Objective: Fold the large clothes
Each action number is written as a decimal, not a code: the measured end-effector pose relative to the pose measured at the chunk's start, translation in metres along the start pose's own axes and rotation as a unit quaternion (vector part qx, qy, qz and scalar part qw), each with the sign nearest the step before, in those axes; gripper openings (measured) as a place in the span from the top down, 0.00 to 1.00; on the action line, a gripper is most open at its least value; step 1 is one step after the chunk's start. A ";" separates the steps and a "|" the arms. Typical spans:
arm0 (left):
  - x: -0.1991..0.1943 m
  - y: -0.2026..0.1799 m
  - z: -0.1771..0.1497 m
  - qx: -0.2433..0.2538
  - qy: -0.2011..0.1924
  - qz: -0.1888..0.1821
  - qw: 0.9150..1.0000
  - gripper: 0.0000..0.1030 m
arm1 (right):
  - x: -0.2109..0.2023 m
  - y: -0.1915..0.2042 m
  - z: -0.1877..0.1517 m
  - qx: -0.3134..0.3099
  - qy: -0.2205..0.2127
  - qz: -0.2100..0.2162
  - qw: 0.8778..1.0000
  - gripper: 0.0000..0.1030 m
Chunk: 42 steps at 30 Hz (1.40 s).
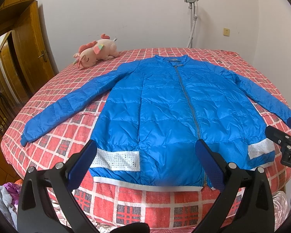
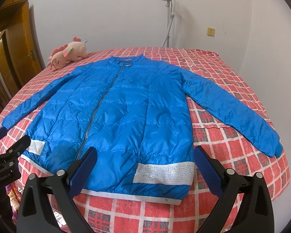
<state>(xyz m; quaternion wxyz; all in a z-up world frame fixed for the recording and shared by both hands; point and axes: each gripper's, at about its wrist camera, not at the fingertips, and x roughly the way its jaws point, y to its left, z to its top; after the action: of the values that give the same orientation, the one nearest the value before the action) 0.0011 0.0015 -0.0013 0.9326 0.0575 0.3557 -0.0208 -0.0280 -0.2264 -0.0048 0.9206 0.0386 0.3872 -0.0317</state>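
A blue quilted jacket (image 1: pixel 164 104) lies flat and zipped, front up, on the bed, sleeves spread to both sides, white-banded hem toward me. It also shows in the right wrist view (image 2: pixel 116 112). My left gripper (image 1: pixel 145 145) is open and empty, hovering over the hem's left half. My right gripper (image 2: pixel 145 151) is open and empty over the hem's right half. The right gripper also shows at the right edge of the left wrist view (image 1: pixel 283 136); the left gripper shows at the left edge of the right wrist view (image 2: pixel 7 145).
The bed (image 1: pixel 126 207) has a red checked sheet. A pink plush unicorn (image 1: pixel 96 52) lies at its far left corner. A garment steamer (image 1: pixel 192 15) stands by the back wall. Wooden doors (image 1: pixel 25 44) are on the left. Crumpled clothes (image 1: pixel 3 196) lie low left.
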 end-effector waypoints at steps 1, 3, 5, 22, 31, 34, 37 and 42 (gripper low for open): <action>0.000 0.000 0.000 0.000 0.000 0.000 1.000 0.03 | 0.000 0.000 0.000 0.000 0.000 0.000 1.000 0.04; 0.000 0.000 0.000 0.000 0.000 0.000 1.000 0.03 | 0.001 0.000 0.000 0.000 0.000 0.000 1.000 0.04; 0.000 0.000 0.000 0.000 0.000 0.000 1.000 0.03 | 0.001 0.000 0.000 0.000 0.001 0.000 1.000 0.04; 0.003 0.005 0.000 0.000 0.000 0.000 1.000 0.03 | 0.005 0.001 0.000 0.000 0.001 0.001 1.000 0.04; 0.005 0.009 -0.002 0.001 0.000 0.001 1.000 0.03 | 0.006 0.002 0.001 -0.001 0.002 0.001 1.000 0.04; 0.005 0.010 -0.002 0.001 0.000 0.002 1.000 0.03 | 0.006 0.002 0.002 -0.001 0.002 0.001 1.000 0.04; 0.006 0.010 -0.002 0.001 0.000 0.001 1.000 0.03 | 0.006 0.003 0.002 -0.001 0.002 0.001 1.000 0.04; 0.005 0.010 -0.002 0.001 0.000 0.001 1.000 0.03 | 0.010 0.003 0.005 -0.001 0.003 0.001 1.000 0.04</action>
<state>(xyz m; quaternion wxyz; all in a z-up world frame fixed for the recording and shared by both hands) 0.0045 0.0117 -0.0056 0.9324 0.0591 0.3560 -0.0198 -0.0176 -0.2238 -0.0085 0.9194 0.0381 0.3904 -0.0299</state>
